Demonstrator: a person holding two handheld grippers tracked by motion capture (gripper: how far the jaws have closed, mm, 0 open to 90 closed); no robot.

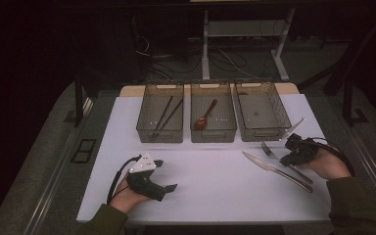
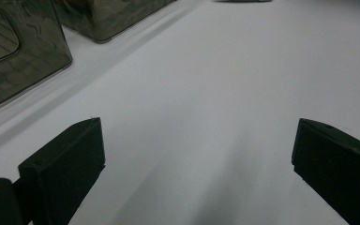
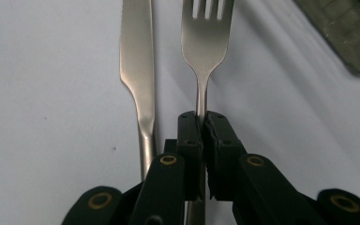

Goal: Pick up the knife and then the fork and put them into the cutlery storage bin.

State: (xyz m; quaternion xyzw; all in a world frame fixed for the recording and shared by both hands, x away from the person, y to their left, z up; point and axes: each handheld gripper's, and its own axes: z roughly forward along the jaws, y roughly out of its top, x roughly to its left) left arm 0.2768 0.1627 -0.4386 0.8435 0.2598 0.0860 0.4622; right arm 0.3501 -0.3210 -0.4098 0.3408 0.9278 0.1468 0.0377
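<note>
White table (image 1: pixel 210 186), lit against a dark room. Along its far edge, three smoky bins side by side: left bin (image 1: pixel 160 131) with dark chopsticks (image 1: pixel 166 111), middle bin (image 1: pixel 213 131) with a red spoon (image 1: pixel 205 117), right bin (image 1: pixel 262 131) nothing discernible inside. Left gripper (image 1: pixel 169 188) low at the near left of the table, jaws spread wide over bare surface, nothing between them. Right gripper (image 1: pixel 287 155) at the right side, just in front of the right bin — jaws pressed together on the neck of the fork (image 3: pixel 205 42), clamped on its handle just behind the widening head. Fork lies flat on the table, long axis diagonal in the high view, tines toward the bins and leftward, handle end toward the person's right hand (image 1: pixel 329 165). Knife (image 3: pixel 138 70) lies just beside the fork, roughly parallel — blade tip pointing the same way, not touching the jaws.
</note>
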